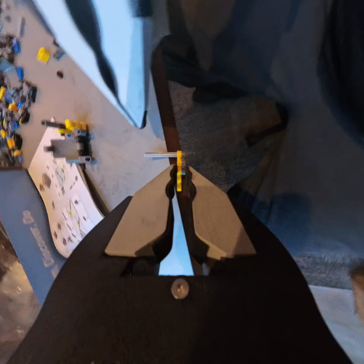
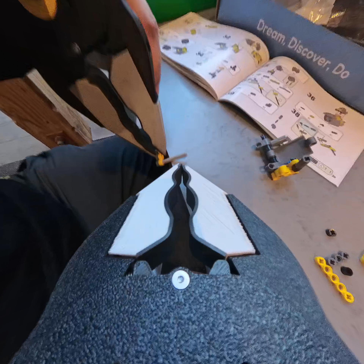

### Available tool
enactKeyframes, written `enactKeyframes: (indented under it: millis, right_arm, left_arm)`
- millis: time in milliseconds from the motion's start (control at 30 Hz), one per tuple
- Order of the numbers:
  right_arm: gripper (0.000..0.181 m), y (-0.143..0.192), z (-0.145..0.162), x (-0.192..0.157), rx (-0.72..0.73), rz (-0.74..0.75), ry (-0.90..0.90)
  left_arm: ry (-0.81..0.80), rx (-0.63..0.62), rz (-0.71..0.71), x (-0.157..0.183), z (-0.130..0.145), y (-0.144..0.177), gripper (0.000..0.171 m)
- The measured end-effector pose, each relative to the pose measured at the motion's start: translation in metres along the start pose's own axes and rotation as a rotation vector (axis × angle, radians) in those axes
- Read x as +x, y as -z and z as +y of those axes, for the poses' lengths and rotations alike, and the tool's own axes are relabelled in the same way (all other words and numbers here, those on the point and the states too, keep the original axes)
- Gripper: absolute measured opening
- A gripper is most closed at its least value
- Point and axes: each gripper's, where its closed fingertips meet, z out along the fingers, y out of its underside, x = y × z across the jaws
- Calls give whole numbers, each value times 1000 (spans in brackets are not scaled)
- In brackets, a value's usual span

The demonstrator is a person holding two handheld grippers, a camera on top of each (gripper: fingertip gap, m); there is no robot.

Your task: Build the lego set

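My left gripper (image 1: pixel 180 169) is shut on a small yellow brick piece (image 1: pixel 179 178) with a thin grey axle (image 1: pixel 159 155) sticking out of it to the left. It is held in the air above the table edge. In the right wrist view the left gripper (image 2: pixel 160 155) comes in from the upper left with the yellow piece (image 2: pixel 160 157), and the axle (image 2: pixel 176 158) points right. My right gripper (image 2: pixel 181 167) is shut with nothing visible between its fingers. Its tips sit just below the free end of the axle.
An open instruction booklet (image 2: pixel 275 88) lies on the grey table (image 2: pixel 216 128), with a grey-and-yellow partial model (image 2: pixel 283 155) on its corner. A yellow holed beam (image 2: pixel 333 278) and small black parts (image 2: pixel 336 258) lie at right. A grey box (image 2: pixel 295 35) stands behind. A pile of loose parts (image 1: pixel 13 98) lies far left. Across from one pair of fingers to the other is roughly 5 cm.
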Motion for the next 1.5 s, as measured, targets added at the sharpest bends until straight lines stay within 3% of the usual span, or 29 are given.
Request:
enactKeyframes:
  millis: [200, 500, 667, 933, 1100, 1200, 1367, 1500]
  right_arm:
    - [0, -17, -4, 13, -22, 111, 14]
    - [0, -29, 10, 10, -33, 147, 83]
    - [0, -30, 9, 11, -5, 245, 182]
    - [0, -25, 6, 23, 27, 494, 449]
    - [0, -24, 6, 21, 38, 540, 527]
    - [0, -25, 6, 22, 31, 504, 479]
    - [0, -19, 7, 17, 43, 317, 416]
    - [29, -4, 2, 5, 50, 208, 474]
  left_arm:
    - [-80, 130, 163, -3, -15, -2, 6]
    - [-109, 163, 113, -12, -14, -3, 7]
    - [-102, 184, -34, -13, -14, -5, 8]
    - [78, 355, 80, -7, -17, -3, 8]
    - [142, 367, 113, -12, -10, -1, 8]
    - [155, 371, 150, -10, -12, -2, 8]
    - [163, 380, 189, -9, -15, -3, 8]
    - [136, 395, 160, -9, -17, 0, 8]
